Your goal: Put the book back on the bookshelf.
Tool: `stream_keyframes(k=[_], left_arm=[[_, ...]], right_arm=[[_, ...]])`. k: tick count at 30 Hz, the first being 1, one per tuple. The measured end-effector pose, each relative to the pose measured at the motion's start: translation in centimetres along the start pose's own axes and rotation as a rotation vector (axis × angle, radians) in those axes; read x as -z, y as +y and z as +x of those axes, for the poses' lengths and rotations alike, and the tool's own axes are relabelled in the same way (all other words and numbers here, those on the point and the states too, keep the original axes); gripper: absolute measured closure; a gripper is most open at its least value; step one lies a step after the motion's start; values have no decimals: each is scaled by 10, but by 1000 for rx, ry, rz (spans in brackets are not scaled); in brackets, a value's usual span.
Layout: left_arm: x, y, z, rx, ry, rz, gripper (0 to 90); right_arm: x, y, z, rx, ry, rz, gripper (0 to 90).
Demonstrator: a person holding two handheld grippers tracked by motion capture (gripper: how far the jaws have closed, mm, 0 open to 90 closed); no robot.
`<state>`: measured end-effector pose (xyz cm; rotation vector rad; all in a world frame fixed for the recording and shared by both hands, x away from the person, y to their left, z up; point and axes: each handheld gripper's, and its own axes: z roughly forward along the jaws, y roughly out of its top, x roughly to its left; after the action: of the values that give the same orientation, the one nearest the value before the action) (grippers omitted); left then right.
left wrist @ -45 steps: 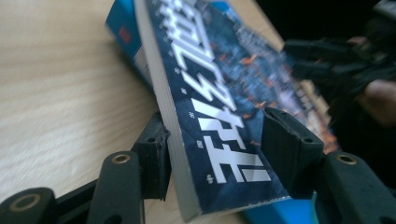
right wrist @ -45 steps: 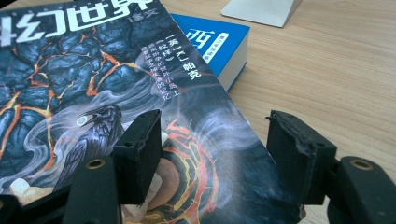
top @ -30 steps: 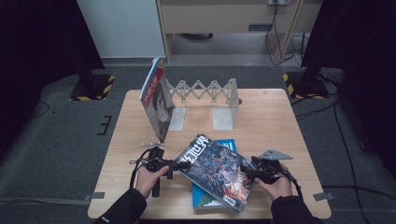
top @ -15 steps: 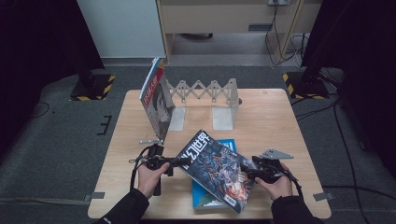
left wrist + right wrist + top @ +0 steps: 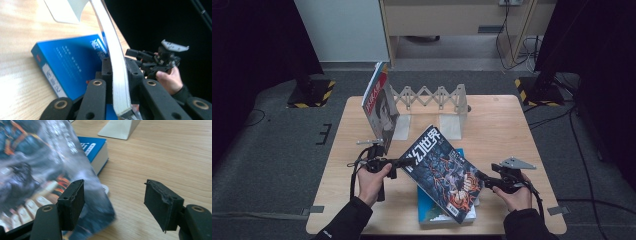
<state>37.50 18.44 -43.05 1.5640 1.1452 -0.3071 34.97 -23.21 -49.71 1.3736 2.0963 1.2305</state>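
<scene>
Wooden table | rack: one book | left tool just clamped magazine | right tool wide

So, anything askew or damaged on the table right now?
The magazine is tilted, one edge pinched in the left gripper and lifted off the blue book. The right gripper stands open; one pad looks torn along its edge.
</scene>
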Motion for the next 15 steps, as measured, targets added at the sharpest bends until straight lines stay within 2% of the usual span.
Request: stream_keyframes(k=[6, 11, 15], left_arm=[[12, 17, -14, -39, -3, -61, 821], [19, 27, -21, -57, -8, -98, 822], [26, 37, -29, -81, 9, -127, 822]], right_arm=[[2, -1, -7, -1, -35, 6, 321], [4, -2, -14, -3, -63, 10, 321], [5, -3, -20, -10, -80, 12, 321]])
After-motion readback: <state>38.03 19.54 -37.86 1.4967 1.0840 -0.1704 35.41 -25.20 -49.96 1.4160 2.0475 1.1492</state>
